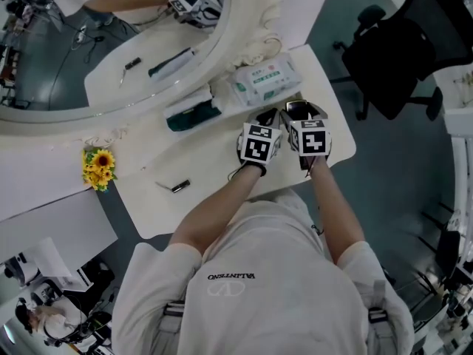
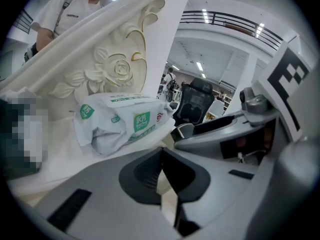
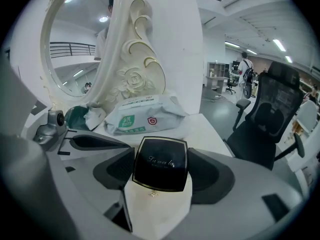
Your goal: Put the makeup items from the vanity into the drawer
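My right gripper [image 3: 161,171] is shut on a black square compact [image 3: 160,164] with a thin gold rim, one pad on each of its sides. In the head view this compact [image 1: 298,109] lies between the right gripper's [image 1: 300,112] fingers near the right end of the white vanity top [image 1: 214,191]. Close on its left, my left gripper [image 1: 267,117] has its pads [image 2: 150,171] together at the tips with nothing between them. A small dark makeup stick [image 1: 179,186] lies on the vanity's front left. No drawer shows in any view.
A pack of wet wipes [image 1: 263,80] lies just beyond both grippers, against the carved mirror frame [image 1: 222,43]. A teal pack [image 1: 191,114] sits to its left, and sunflowers [image 1: 98,167] at the vanity's left end. A black office chair [image 1: 399,50] stands to the right.
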Available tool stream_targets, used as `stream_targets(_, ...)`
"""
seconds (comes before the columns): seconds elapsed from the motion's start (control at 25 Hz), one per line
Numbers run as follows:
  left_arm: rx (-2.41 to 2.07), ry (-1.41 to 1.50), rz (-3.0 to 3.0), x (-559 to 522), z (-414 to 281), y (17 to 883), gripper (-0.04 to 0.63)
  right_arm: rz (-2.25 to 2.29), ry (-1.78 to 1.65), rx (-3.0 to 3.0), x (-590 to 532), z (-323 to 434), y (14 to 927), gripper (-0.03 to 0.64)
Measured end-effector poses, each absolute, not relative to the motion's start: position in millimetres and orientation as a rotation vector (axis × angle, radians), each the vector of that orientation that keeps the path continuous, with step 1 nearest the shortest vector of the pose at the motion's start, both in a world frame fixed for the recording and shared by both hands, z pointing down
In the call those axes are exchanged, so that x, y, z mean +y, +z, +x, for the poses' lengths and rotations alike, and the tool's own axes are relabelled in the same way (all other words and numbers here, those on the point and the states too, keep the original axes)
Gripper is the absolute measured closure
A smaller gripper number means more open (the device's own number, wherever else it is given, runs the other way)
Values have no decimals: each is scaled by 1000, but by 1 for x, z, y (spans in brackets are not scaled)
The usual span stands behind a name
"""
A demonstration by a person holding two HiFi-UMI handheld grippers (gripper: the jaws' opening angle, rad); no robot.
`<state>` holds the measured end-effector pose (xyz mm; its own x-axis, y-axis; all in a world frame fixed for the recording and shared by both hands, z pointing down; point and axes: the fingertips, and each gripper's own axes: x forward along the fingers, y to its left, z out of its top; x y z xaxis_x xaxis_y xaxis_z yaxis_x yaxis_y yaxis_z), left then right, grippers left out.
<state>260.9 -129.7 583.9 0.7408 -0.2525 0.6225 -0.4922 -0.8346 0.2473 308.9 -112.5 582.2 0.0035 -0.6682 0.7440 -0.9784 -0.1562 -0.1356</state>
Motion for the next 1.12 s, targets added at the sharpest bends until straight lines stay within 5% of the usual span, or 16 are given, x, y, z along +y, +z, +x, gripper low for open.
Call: stream_targets(1.12, -644, 811, 2514, -145, 250, 592, 595, 1773, 989, -1707, -128, 300, 601, 272)
